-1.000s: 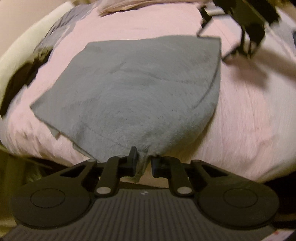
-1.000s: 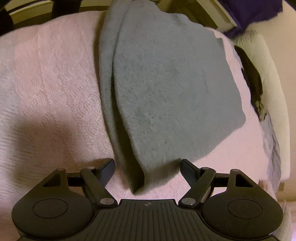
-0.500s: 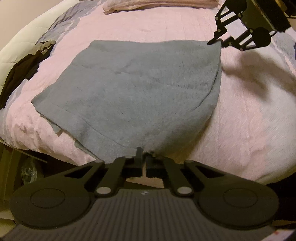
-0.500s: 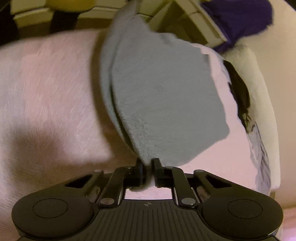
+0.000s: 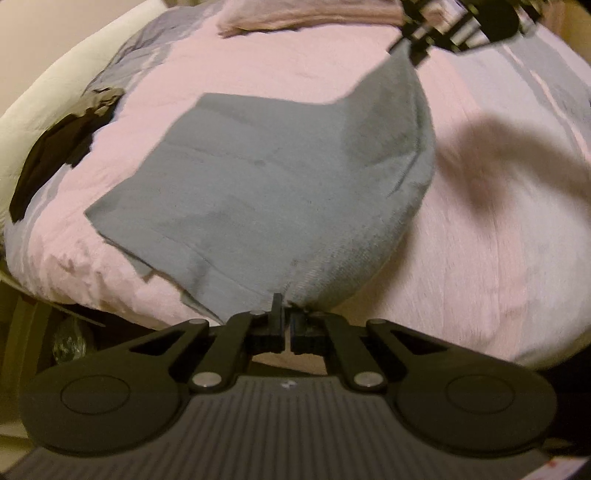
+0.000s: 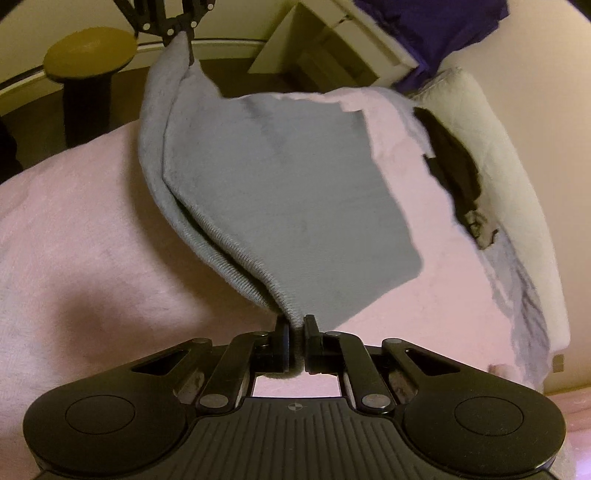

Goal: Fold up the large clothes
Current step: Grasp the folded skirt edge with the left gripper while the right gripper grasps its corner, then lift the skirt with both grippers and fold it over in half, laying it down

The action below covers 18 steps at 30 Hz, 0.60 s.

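Note:
A large grey garment (image 5: 266,192), folded in layers, lies on the pink bedspread (image 5: 498,229). My left gripper (image 5: 287,325) is shut on its near corner. At the far right, my right gripper (image 5: 417,48) holds the opposite corner lifted off the bed. In the right wrist view the right gripper (image 6: 295,332) is shut on the ribbed edge of the grey garment (image 6: 288,192), and the left gripper (image 6: 181,33) pinches the far corner up high. The edge between the two grippers hangs raised while the rest stays on the bed.
A dark garment (image 5: 55,155) lies on the bed's white edge at the left. Folded pink cloth (image 5: 314,14) sits at the far end. A round stool (image 6: 88,55) and a purple cloth (image 6: 436,26) stand beyond the bed.
The right gripper shut on the garment's corner, having been open a second ago. Both grippers have since lifted their corners, raising the garment's right edge off the bed.

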Each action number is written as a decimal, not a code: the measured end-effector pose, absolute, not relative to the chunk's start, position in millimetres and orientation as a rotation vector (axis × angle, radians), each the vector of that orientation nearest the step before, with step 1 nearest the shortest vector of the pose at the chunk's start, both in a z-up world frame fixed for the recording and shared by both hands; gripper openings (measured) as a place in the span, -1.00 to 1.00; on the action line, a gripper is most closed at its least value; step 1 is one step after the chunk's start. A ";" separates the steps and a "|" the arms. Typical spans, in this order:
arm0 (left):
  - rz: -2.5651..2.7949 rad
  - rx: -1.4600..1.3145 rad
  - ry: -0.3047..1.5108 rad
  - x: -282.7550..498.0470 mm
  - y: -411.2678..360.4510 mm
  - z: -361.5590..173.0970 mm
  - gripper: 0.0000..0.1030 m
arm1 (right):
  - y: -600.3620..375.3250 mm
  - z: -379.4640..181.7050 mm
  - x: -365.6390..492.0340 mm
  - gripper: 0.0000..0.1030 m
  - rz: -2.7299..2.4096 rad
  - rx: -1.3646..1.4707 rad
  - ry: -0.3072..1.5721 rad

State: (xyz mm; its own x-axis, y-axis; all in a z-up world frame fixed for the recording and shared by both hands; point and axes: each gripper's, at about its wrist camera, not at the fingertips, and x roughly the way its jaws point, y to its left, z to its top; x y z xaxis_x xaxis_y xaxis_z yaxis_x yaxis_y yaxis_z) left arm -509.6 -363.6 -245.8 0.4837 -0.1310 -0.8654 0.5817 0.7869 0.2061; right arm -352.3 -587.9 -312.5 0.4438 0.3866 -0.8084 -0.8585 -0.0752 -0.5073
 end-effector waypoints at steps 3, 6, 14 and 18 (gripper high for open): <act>-0.480 0.546 0.990 -530.5 -371.8 -270.8 -0.98 | -596.0 -330.1 -366.6 -0.93 1.111 -1.265 0.527; -0.478 0.545 1.013 -550.4 -373.4 -291.5 -0.86 | -603.1 -348.2 -375.5 -0.93 1.112 -1.275 0.567; -0.434 0.772 0.865 -584.8 -376.3 -332.9 0.10 | -602.2 -361.3 -376.7 -0.93 1.092 -1.264 0.604; -0.465 0.881 0.786 -579.1 -379.0 -350.3 0.10 | -601.1 -362.1 -373.5 -0.93 1.079 -1.260 0.619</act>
State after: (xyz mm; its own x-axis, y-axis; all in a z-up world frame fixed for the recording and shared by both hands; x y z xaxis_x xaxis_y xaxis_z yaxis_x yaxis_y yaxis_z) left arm -579.1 -379.0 -350.3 0.6361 -0.0481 -0.7701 0.6521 0.5671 0.5032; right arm -373.5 -601.1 -362.1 0.4084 0.2995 -0.8623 -0.8954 -0.0521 -0.4422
